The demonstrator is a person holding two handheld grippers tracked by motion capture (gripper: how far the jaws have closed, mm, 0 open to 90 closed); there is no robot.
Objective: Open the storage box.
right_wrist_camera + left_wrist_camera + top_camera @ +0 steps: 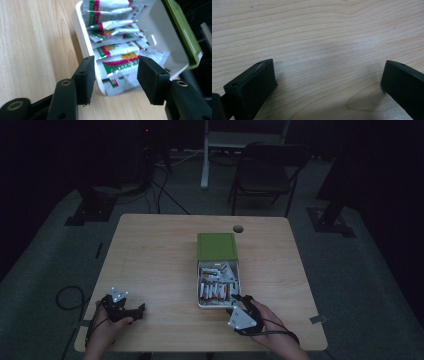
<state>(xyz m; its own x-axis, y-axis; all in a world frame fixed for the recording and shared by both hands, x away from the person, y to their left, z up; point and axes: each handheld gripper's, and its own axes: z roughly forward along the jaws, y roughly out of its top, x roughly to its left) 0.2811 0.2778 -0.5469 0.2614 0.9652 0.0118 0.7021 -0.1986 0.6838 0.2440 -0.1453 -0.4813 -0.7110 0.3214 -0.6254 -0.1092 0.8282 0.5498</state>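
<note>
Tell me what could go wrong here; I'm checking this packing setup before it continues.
The right gripper, jaws open, hangs over the near end of the white box of foil sachets; a low move could clip its wall and shift it. The sachets lie loosely overlapped, so one could catch and drag out.

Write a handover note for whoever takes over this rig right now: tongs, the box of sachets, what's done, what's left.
Left tongs: open, empty, resting low over the bare pale wooden table.
Right tongs: open, holding nothing, at the near end of the white rectangular box with the green lid.
Foil sachets with red and green print: all lying in the box, lid slid back.
Done: sachets are boxed, as far as visible.
Left: probably closing the lid.
</note>
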